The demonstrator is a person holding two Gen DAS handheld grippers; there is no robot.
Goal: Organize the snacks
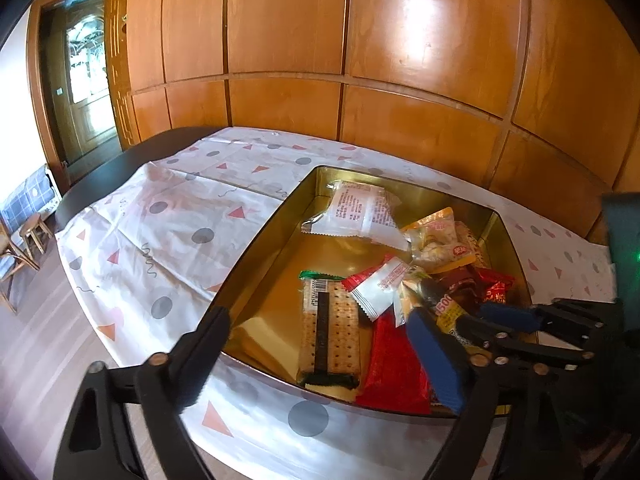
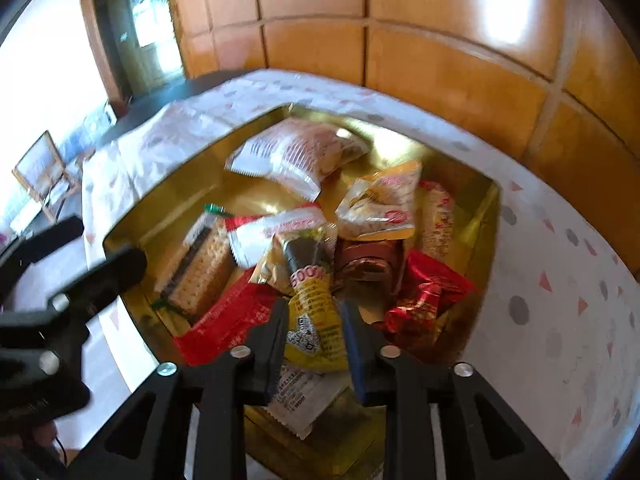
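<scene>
A gold rectangular tin sits on the patterned tablecloth and holds several snack packets. My right gripper is shut on a yellow packet, held over the pile inside the tin. My left gripper stands wide open over the tin's near left part, gripping nothing. Below its gap lie a cracker pack and a red packet. In the right wrist view the left gripper's finger shows by the tin's left rim.
Further in the tin lie a large white packet, a yellow nut bag, a brown packet and a red foil packet. A wooden panelled wall stands behind the table. The tablecloth stretches left of the tin.
</scene>
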